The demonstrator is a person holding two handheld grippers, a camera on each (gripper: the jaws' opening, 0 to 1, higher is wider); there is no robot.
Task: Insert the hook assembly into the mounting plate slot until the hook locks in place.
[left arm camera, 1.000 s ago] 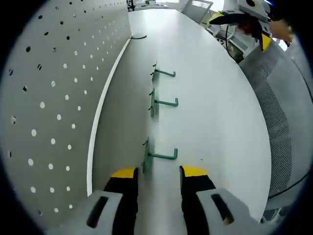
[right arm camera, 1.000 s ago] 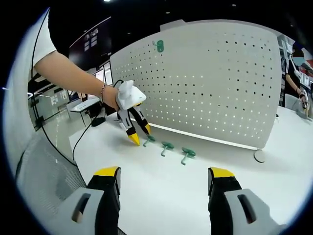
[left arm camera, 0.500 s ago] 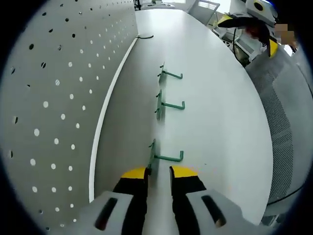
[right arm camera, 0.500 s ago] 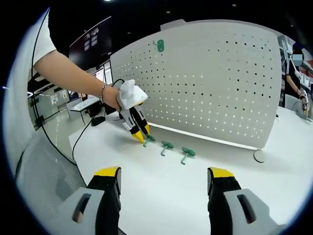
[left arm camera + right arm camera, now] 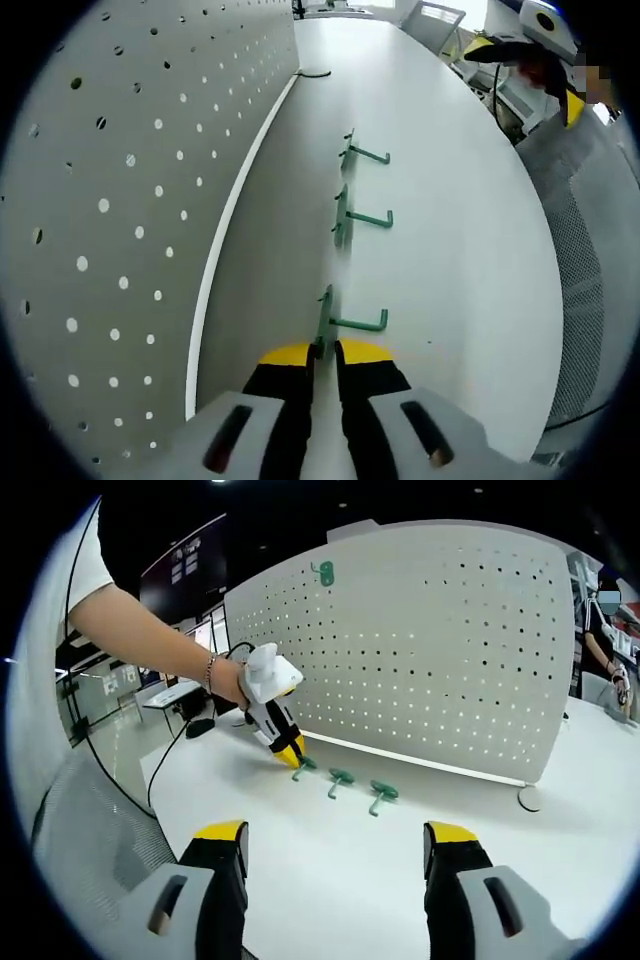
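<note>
Three green hooks lie in a row on the white table. In the left gripper view the nearest hook (image 5: 352, 322) has its back plate pinched between the yellow tips of my left gripper (image 5: 322, 352), which is shut on it. The middle hook (image 5: 362, 216) and far hook (image 5: 366, 154) lie beyond. The white pegboard (image 5: 120, 200) stands along the left. In the right gripper view my right gripper (image 5: 335, 832) hangs open and empty above the table, well short of the hooks (image 5: 340, 777). The left gripper (image 5: 284, 746) touches the leftmost hook (image 5: 304, 765) in front of the pegboard (image 5: 420, 650).
One green hook (image 5: 324, 573) hangs high on the pegboard. A round white foot (image 5: 530, 798) holds the board's right end. A grey mesh chair (image 5: 590, 230) stands by the table edge. A black cable (image 5: 312, 72) lies at the board's far end. A person (image 5: 608, 630) stands far right.
My left gripper has slid forward to the nearest hook and its jaws have gone from open to shut on the hook's plate. The right gripper has stayed still and open.
</note>
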